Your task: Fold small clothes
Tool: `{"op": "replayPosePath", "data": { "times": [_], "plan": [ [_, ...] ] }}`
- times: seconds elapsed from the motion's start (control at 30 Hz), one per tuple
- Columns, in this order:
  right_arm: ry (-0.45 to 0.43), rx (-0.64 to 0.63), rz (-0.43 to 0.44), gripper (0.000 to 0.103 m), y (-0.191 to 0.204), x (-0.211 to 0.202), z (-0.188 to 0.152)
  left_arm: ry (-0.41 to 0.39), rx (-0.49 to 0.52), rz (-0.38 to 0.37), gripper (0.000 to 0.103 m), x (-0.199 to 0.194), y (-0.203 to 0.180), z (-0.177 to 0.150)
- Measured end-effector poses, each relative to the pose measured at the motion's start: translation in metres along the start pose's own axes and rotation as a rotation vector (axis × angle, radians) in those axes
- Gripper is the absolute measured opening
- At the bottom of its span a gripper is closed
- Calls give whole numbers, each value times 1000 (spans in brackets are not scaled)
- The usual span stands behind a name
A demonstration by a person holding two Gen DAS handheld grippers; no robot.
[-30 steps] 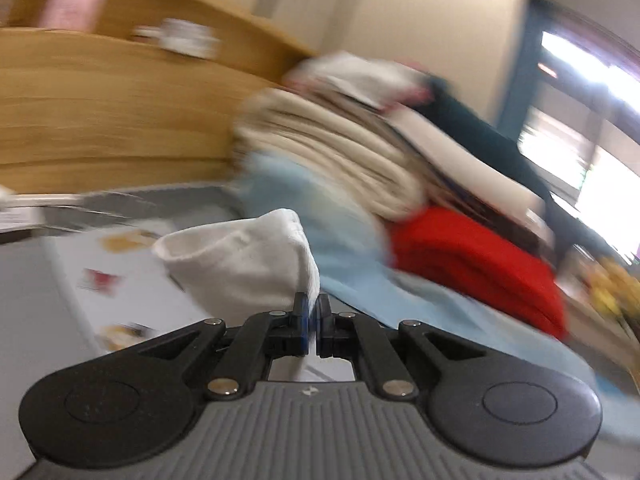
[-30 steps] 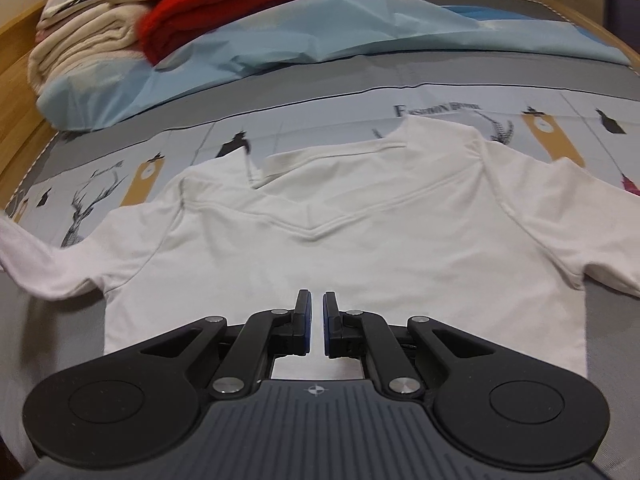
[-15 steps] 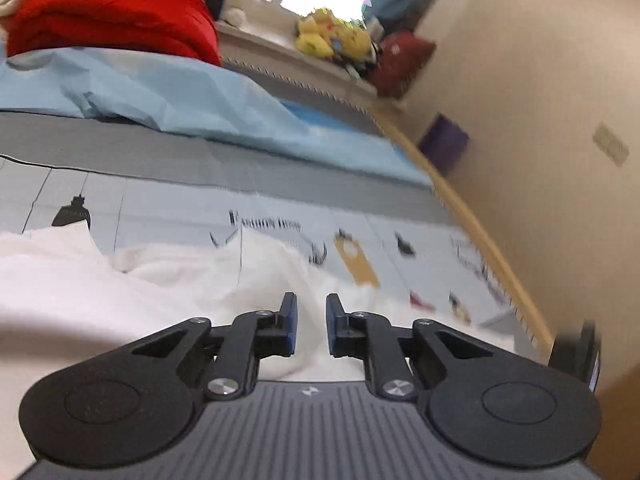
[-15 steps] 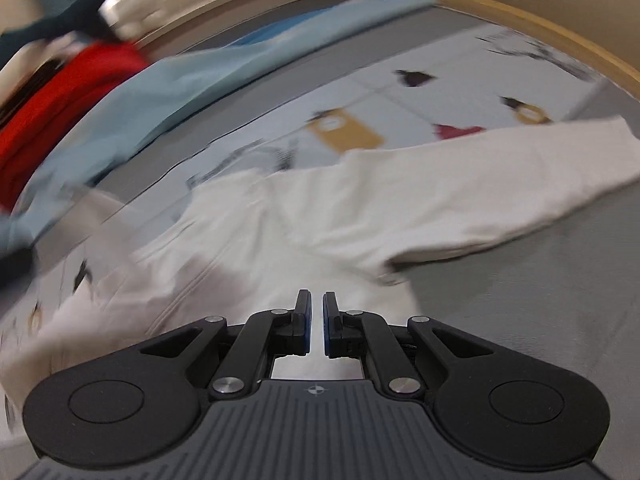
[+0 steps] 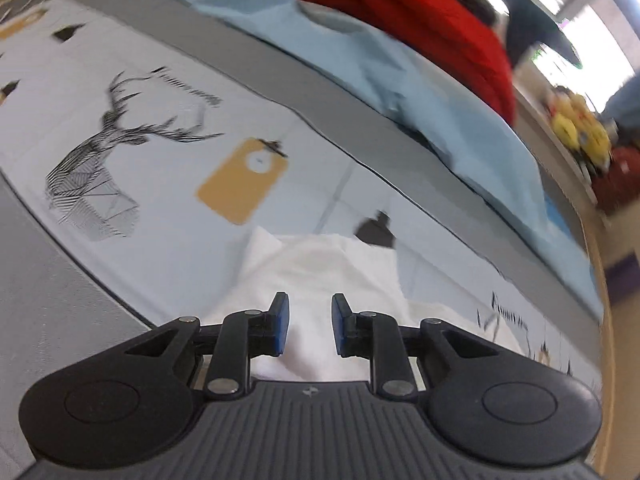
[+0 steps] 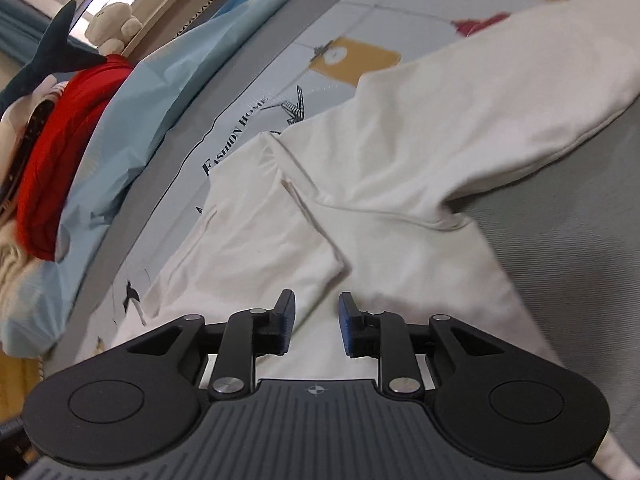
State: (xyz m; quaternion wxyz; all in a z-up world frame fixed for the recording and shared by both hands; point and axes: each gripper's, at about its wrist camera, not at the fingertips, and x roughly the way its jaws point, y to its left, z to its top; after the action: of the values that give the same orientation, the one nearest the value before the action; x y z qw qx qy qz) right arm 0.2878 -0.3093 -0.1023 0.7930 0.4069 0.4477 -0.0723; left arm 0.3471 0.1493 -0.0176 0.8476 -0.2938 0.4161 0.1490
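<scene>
The white shirt (image 6: 400, 152) lies spread on a bed whose sheet (image 5: 168, 240) is printed with a deer head, a tan tag and lettering. Only the right wrist view shows most of the shirt: one sleeve (image 6: 500, 92) stretches toward the upper right, and a folded flap (image 6: 256, 232) of the same cloth lies across the body, its corner just ahead of the fingers. That view also shows the words "Fashion Home" on the sheet, a red blanket (image 6: 52, 160) at the left on a light blue cover (image 6: 132, 120), and a dark shark toy (image 6: 52, 52) with a pale plush toy (image 6: 114, 24) near a window. The left wrist view shows just a small end of white cloth (image 5: 320, 268) with two pointed corners, lying on the sheet near the deer print (image 5: 104, 160) and the tan tag (image 5: 242, 180); it shows the red blanket (image 5: 420, 28) and blue cover (image 5: 460, 128) too, but blurred, and yellow toys (image 5: 580, 132) at the far right that the other view barely catches. The left hand-held gripper (image 5: 307, 328) has a narrow gap between its blue pads and its jaws are opening; white cloth lies beneath the gap, not pinched. The right hand-held gripper (image 6: 317, 328) is likewise narrowly parted with its jaws opening over the shirt, gripping nothing. No container is in either view.
</scene>
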Motion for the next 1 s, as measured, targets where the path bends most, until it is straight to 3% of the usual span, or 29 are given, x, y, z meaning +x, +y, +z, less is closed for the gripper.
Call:
{"op": "replayPosePath", "data": {
  "times": [0.13, 0.3, 0.37, 0.53, 0.63, 0.77, 0.93, 1.0],
  "plan": [
    [6, 49, -29, 25, -6, 19, 8, -21, -12, 1, 24, -1, 9, 13],
    [-9, 19, -77, 20, -6, 26, 6, -24, -23, 4, 24, -11, 10, 18],
    [-30, -14, -56, 6, -1, 23, 7, -24, -27, 8, 24, -8, 12, 20],
    [-187, 1, -8, 3, 8, -22, 13, -24, -14, 10, 24, -8, 16, 21],
    [-266, -15, -88, 3, 6, -49, 15, -13, 1, 17, 24, -6, 17, 20],
    [-161, 60, -181, 3, -24, -24, 19, 37, 53, 15, 24, 3, 10, 10],
    [-229, -2, -143, 3, -14, -27, 26, 145, 76, -35, 24, 20, 5, -9],
    [-214, -9, -194, 4, -17, -24, 32, 210, 101, -5, 24, 32, 9, -19]
  ]
}}
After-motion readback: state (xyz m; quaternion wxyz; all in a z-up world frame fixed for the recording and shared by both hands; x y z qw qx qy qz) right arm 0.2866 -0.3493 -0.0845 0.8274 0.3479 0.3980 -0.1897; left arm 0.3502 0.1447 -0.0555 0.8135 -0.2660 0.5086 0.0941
